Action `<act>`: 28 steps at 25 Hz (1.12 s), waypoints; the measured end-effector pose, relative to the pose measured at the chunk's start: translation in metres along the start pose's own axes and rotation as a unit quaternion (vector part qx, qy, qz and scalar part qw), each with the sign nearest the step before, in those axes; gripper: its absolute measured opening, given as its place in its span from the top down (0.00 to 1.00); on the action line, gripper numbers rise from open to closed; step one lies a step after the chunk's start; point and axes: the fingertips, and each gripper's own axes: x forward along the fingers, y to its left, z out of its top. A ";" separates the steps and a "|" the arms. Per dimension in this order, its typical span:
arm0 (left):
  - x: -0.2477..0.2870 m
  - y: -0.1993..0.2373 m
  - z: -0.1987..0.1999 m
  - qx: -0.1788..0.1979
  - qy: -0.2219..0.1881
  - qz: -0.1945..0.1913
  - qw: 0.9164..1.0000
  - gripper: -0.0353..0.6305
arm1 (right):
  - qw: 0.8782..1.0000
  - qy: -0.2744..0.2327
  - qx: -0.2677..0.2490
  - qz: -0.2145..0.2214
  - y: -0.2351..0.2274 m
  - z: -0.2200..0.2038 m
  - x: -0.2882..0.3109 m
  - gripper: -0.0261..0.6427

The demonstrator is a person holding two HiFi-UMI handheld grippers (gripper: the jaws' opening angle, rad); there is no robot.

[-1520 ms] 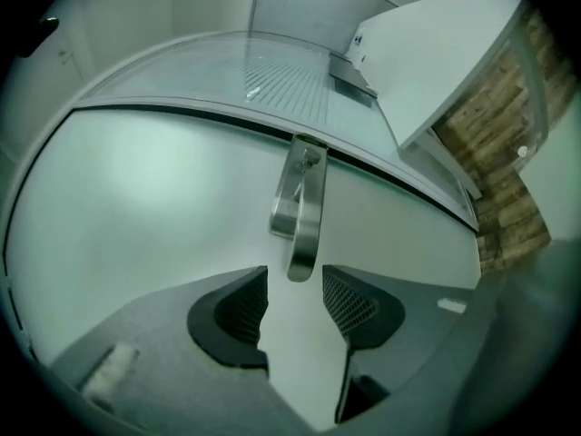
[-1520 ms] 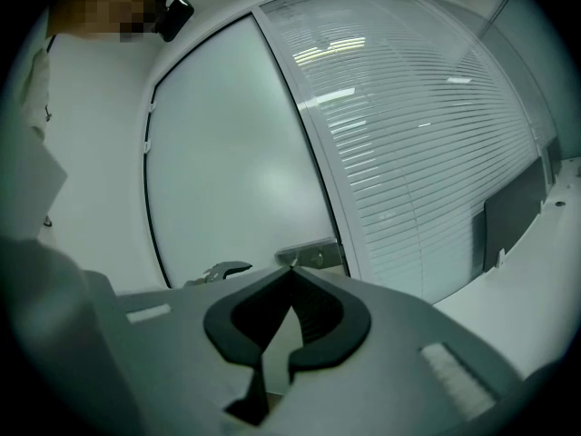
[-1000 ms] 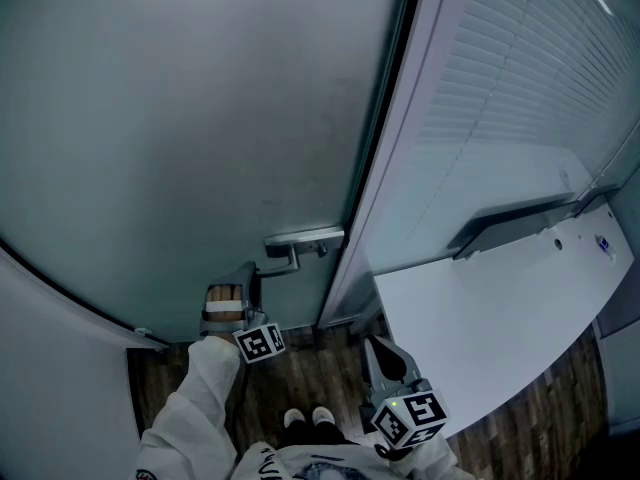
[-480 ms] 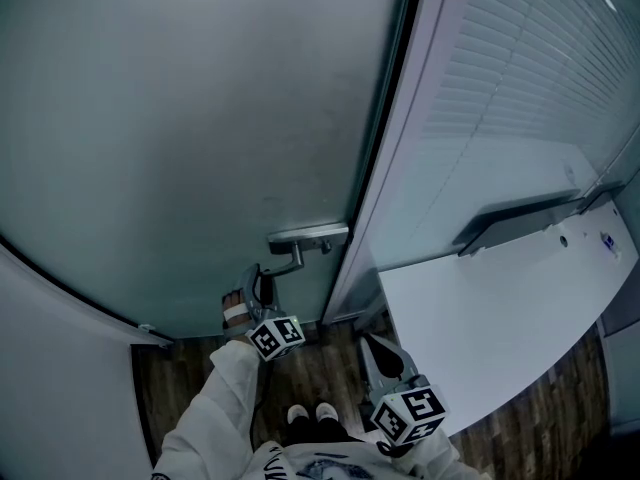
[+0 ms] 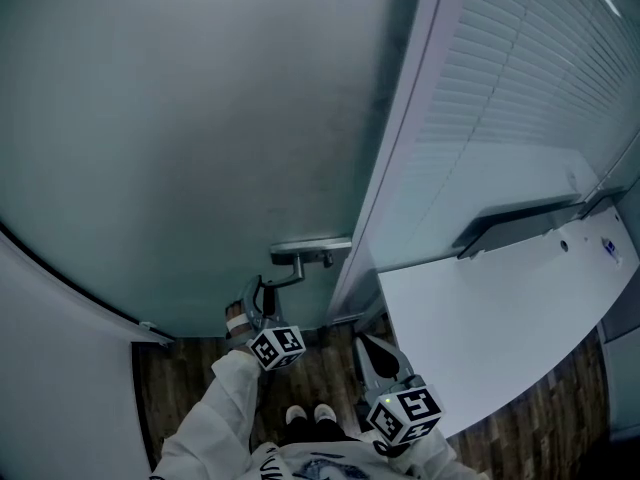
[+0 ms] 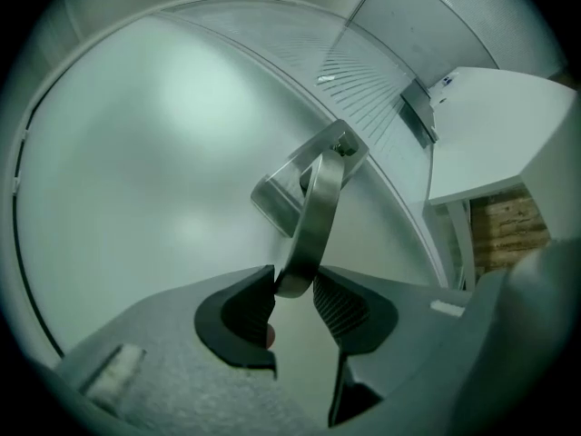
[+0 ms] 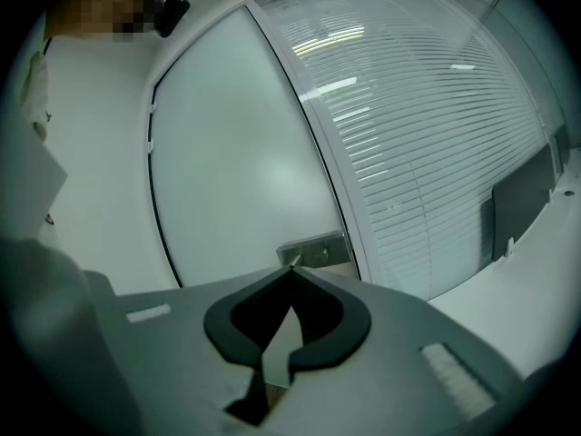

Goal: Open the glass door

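Note:
The frosted glass door (image 5: 200, 118) fills the upper left of the head view. Its metal lever handle (image 5: 288, 271) hangs from a lock plate (image 5: 312, 248) at the door's right edge. The lever slopes down toward my left gripper (image 5: 262, 293), which is shut on the lever's free end. In the left gripper view the lever (image 6: 318, 198) runs up from between the ribbed pads of the left gripper (image 6: 292, 293). My right gripper (image 5: 372, 353) hangs lower right, away from the door. It is shut and empty in its own view (image 7: 290, 271), facing the lock plate (image 7: 313, 248).
A white desk (image 5: 500, 308) juts in at the right, under a glass wall with blinds (image 5: 520, 68). The door frame post (image 5: 400, 168) stands between door and blinds. A white wall (image 5: 60, 388) closes the left. The person's shoes (image 5: 310, 416) stand on dark wood floor (image 5: 185, 388).
My left gripper has rolled and sunk a little, with the lever's free end tilting downward in it. Its marker cube has shifted right. The right gripper has stayed in place.

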 end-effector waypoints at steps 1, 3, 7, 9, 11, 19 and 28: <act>-0.004 -0.004 -0.003 0.001 0.001 -0.001 1.000 0.76 | 1.000 0.000 0.000 0.001 0.000 -0.004 -0.001 0.95; -0.012 -0.013 -0.008 0.002 0.002 -0.005 1.000 0.76 | 1.000 0.001 0.001 0.003 -0.001 -0.011 -0.003 0.95; -0.028 -0.019 -0.013 0.006 0.005 -0.008 1.000 0.76 | 1.000 0.002 0.000 0.013 0.004 -0.013 -0.004 0.95; -0.035 -0.019 -0.012 0.008 0.009 -0.011 1.000 0.76 | 1.000 0.002 0.000 0.019 0.006 -0.014 -0.004 0.95; -0.042 -0.019 -0.012 0.010 0.016 -0.017 1.000 0.76 | 1.000 0.003 0.003 0.025 0.007 -0.014 -0.004 0.95; -0.077 -0.017 -0.019 0.028 0.045 -0.022 0.998 0.74 | 0.999 -0.004 0.009 0.044 0.011 -0.014 -0.016 0.95; -0.095 0.001 -0.013 0.108 0.058 0.010 0.992 0.72 | 0.998 -0.012 0.011 0.061 0.001 -0.013 -0.036 0.95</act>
